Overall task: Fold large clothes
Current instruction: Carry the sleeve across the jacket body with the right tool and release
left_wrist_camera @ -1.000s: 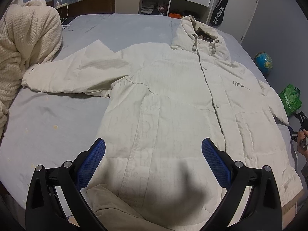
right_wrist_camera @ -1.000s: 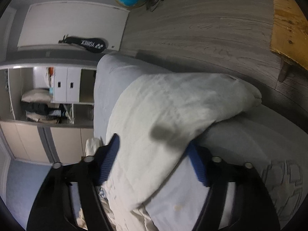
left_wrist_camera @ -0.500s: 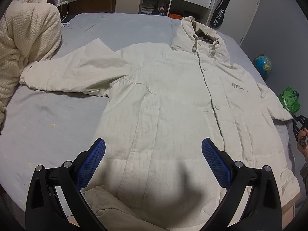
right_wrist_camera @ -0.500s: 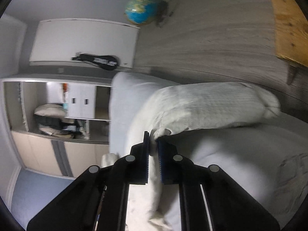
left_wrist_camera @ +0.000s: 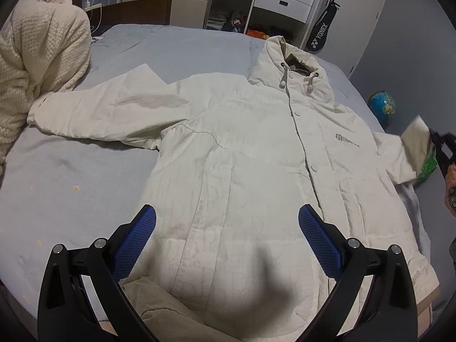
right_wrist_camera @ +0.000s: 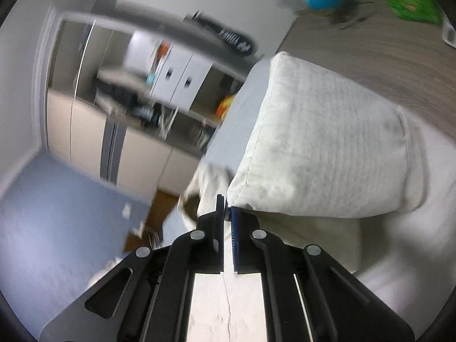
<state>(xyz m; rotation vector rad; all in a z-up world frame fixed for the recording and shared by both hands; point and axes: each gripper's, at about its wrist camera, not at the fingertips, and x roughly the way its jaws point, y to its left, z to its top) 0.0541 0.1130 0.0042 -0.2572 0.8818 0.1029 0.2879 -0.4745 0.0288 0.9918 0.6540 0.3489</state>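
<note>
Now right gripper [right_wrist_camera: 228, 213] jaws clamped on sleeve cuff [right_wrist_camera: 322, 154], lifted off bed; left gripper [left_wrist_camera: 226, 233] jaws open.

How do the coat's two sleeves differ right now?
The left sleeve lies flat on the bed, stretched outward; the right sleeve is lifted off the bed at its cuff. Nothing grips the left sleeve, and the left gripper hovers open over the coat's front, while the right gripper is shut on the right sleeve. Both are the same cream quilted fabric.
</note>
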